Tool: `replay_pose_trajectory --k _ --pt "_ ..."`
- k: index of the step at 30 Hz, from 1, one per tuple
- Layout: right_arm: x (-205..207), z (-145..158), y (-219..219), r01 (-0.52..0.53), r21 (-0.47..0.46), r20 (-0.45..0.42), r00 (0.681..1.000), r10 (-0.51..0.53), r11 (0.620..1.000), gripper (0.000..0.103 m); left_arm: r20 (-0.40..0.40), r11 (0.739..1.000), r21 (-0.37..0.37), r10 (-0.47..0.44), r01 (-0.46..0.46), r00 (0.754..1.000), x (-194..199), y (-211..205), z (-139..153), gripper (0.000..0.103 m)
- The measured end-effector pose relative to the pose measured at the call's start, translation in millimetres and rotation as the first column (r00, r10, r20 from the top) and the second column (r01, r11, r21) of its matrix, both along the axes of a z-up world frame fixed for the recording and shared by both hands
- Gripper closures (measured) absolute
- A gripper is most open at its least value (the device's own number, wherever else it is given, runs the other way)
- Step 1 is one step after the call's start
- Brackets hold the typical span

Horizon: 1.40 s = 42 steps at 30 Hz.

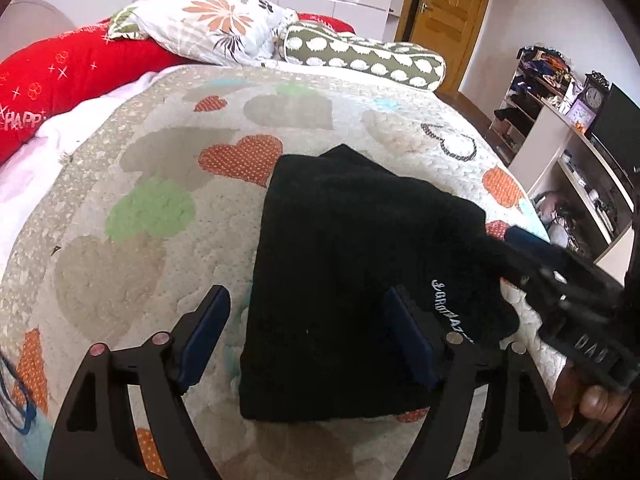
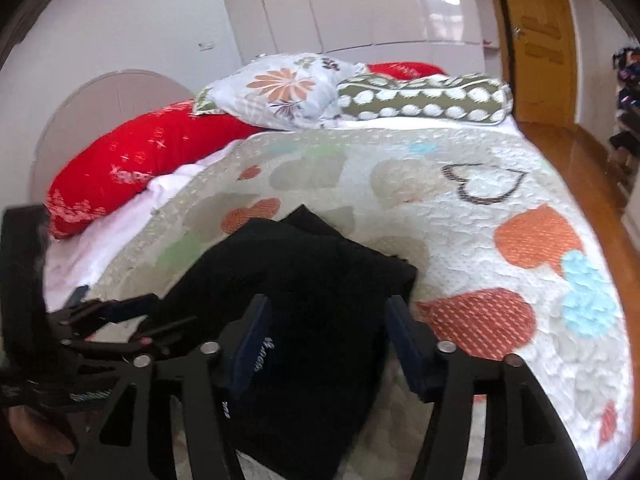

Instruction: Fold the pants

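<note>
— Black fleece, was that what lay in front of you?

— Yes. The black pants (image 1: 360,272) lay folded into a thick bundle on the heart-patterned quilt (image 1: 160,208), toward the near edge of the bed, with white embroidered lettering (image 1: 450,308) showing on the right side of the bundle.

— And how did your jaws stand?

— My left gripper (image 1: 308,340) had its jaws spread wide. The left blue pad (image 1: 204,336) was over bare quilt, just beside the bundle's left edge; the right pad (image 1: 408,340) was over the dark cloth itself. Nothing was pinched between them. Whether the pads touched the fabric, I could not tell.

— The other one?

— My right gripper (image 2: 326,344) was also wide apart, straddling the near right part of the pants (image 2: 304,320). Cloth filled the gap between the fingers, but the pads were not closed on it. From the left camera that gripper (image 1: 532,248) came in from the right, blurred, its tips at the bundle's right edge.

— What else was on the bed?

— At the head, a red pillow (image 1: 72,76) with white marks, a floral pillow (image 1: 208,20) resting on it, and an olive bolster (image 1: 364,56) with white dots beside that. Beyond stood a wooden door (image 1: 448,4), and off to the right a cluttered shelf (image 1: 532,92) with a clock (image 1: 595,96) on top.
</note>
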State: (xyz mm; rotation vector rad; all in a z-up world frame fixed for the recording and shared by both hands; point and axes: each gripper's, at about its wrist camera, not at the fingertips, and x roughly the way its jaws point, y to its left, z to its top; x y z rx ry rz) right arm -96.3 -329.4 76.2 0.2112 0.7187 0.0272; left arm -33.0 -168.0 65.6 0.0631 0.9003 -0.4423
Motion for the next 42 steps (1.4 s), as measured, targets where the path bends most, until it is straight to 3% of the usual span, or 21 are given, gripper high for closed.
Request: replay_pose_trajectory --k 8,13,26,42 --pt "-21.7 7.4 8.3 0.039 0.01 0.002 0.999 -0.039 0.999 0.038 0.098 0.998 0.002 0.056 -0.057 0.994 -19.0 13.1 22.2 0.022" --pt "-36.3 15.4 16.9 0.038 0.0 0.024 0.999 -0.038 0.999 0.031 0.138 0.996 0.015 0.09 -0.093 0.986 -31.7 21.5 30.3 0.021" --pt "-63.9 23.0 23.5 0.04 -0.015 0.032 0.999 -0.04 0.999 0.022 0.196 0.996 0.022 0.085 -0.091 0.977 -67.6 28.0 42.4 0.021" --pt "-72.3 20.6 29.2 0.025 -0.024 0.003 1.0 -0.025 0.999 0.021 0.202 0.994 0.027 0.098 -0.105 0.974 -78.0 31.3 44.4 0.021"
